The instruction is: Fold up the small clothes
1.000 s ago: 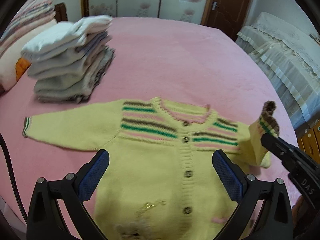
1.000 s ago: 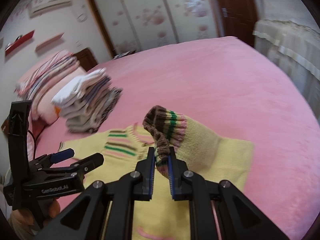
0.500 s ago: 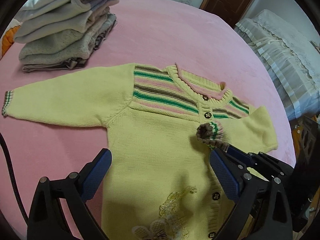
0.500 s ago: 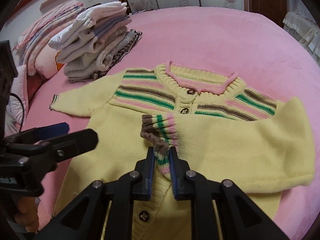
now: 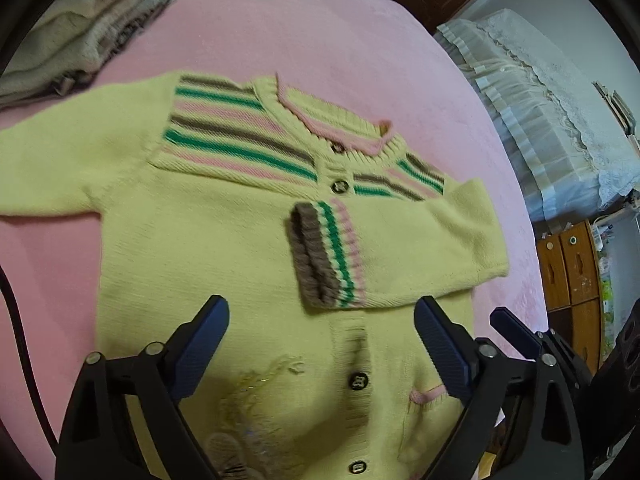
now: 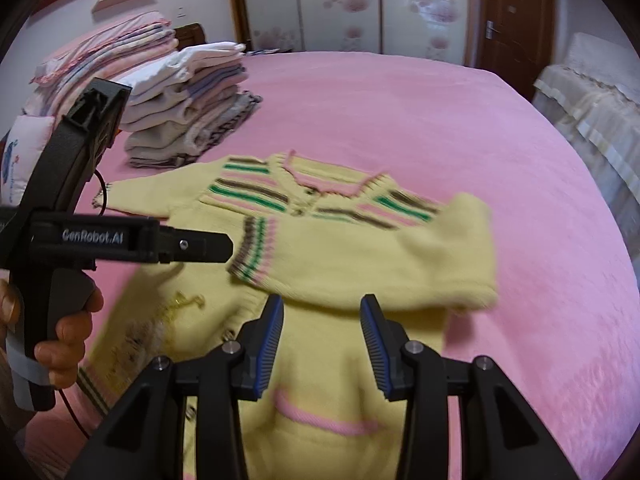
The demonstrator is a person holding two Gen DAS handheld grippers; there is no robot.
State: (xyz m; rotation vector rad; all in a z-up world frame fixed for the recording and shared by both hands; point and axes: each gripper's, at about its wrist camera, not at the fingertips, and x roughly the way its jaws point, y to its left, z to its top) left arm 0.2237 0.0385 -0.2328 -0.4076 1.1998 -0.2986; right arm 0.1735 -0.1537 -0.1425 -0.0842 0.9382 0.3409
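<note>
A small yellow knit cardigan (image 5: pixel 224 240) with green, brown and pink stripes lies face up on the pink bed (image 5: pixel 340 40). Its right sleeve (image 5: pixel 400 256) is folded across the chest, with the striped cuff (image 5: pixel 326 256) near the button line. It also shows in the right wrist view (image 6: pixel 360 264). The other sleeve (image 5: pixel 60 168) lies stretched out to the left. My left gripper (image 5: pixel 320 340) is open and empty above the cardigan's lower front. My right gripper (image 6: pixel 322 332) is open and empty just short of the folded sleeve.
A stack of folded clothes (image 6: pixel 188 104) stands on the bed at the far left, with folded blankets (image 6: pixel 108 52) behind it. A second bed with a white cover (image 5: pixel 552 112) is on the right, and a wooden cabinet (image 5: pixel 572 272) stands beside it.
My right gripper carried the right sleeve's cuff across the cardigan's chest, laid it down, opened and pulled back. My left gripper moved closer over the cardigan.
</note>
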